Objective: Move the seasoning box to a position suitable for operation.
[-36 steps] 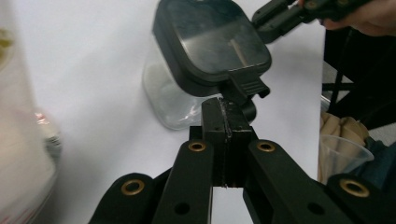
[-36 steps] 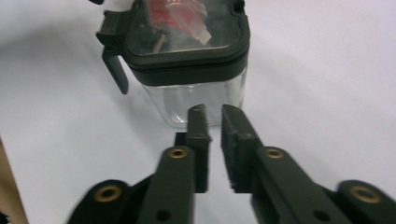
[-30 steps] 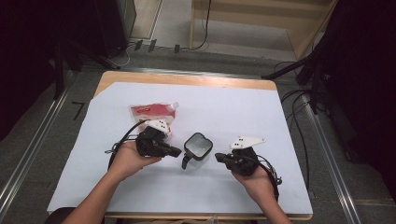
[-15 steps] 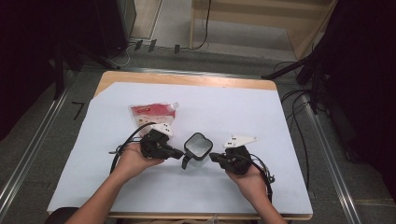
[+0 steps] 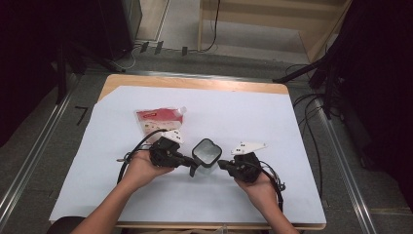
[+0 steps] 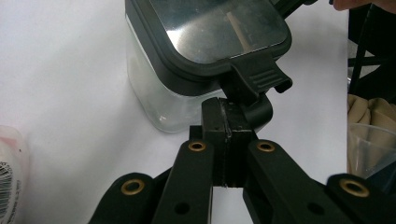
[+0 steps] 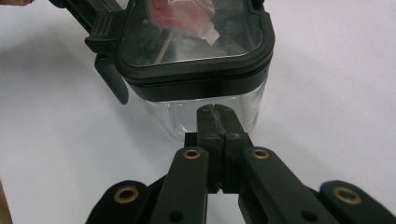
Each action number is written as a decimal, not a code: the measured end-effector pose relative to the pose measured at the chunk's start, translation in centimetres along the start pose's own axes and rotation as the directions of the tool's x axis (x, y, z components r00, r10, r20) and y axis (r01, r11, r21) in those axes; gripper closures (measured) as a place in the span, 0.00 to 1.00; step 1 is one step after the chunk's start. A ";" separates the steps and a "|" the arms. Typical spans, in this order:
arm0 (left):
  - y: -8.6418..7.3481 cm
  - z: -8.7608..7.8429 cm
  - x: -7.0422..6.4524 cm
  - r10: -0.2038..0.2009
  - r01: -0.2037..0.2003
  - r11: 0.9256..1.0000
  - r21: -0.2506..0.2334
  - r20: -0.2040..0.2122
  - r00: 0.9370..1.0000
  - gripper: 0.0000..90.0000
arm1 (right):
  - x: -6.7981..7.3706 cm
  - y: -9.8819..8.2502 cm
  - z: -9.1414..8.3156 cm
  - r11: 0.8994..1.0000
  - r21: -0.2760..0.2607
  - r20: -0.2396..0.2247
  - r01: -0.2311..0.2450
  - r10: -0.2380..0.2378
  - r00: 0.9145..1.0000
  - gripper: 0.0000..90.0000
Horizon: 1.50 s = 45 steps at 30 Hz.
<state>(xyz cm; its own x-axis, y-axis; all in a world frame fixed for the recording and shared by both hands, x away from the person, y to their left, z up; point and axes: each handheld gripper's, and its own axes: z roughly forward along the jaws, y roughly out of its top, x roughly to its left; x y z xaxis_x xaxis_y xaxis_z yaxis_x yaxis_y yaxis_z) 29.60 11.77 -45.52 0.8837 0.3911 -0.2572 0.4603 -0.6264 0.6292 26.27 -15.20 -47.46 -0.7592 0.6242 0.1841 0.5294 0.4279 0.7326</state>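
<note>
A clear square box (image 5: 206, 156) with a dark latched lid (image 6: 215, 32) is seen upright mid-table on the white sheet (image 5: 292, 126), nothing made out inside. Its latch tab (image 6: 259, 77) is turned toward the left gripper (image 6: 225, 116), jaws pressed together just under it. The right gripper (image 7: 217, 116), jaws pressed together, is held against the opposite wall. A red pouch (image 5: 158, 119) lies behind

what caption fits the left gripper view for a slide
Shut left gripper at the latch tab of a clear container with a black lid.
</note>
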 end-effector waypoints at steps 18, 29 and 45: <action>0.2 0.5 -0.7 -0.015 0.015 1.000 -0.009 0.013 1.000 1.00 | -0.4 0.1 0.1 1.000 0.001 0.030 -0.022 0.022 0.999 1.00; 0.8 1.1 -1.5 0.008 -0.007 1.000 -0.009 0.035 0.999 1.00 | -1.1 0.1 0.0 0.999 -0.014 0.051 -0.040 0.041 0.998 1.00; 1.6 2.6 -3.1 0.030 -0.028 0.999 -0.046 0.034 0.999 1.00 | -2.1 0.2 -0.3 0.998 -0.039 0.083 -0.058 0.062 0.995 1.00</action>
<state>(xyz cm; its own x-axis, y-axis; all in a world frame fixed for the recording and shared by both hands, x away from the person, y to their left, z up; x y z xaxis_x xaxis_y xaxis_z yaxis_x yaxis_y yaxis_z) 27.78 7.81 -45.59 0.8994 0.3489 -0.2635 0.4309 -0.6056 0.6690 27.85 -16.61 -47.46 -0.6914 0.7012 0.1741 0.5575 0.3645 0.7459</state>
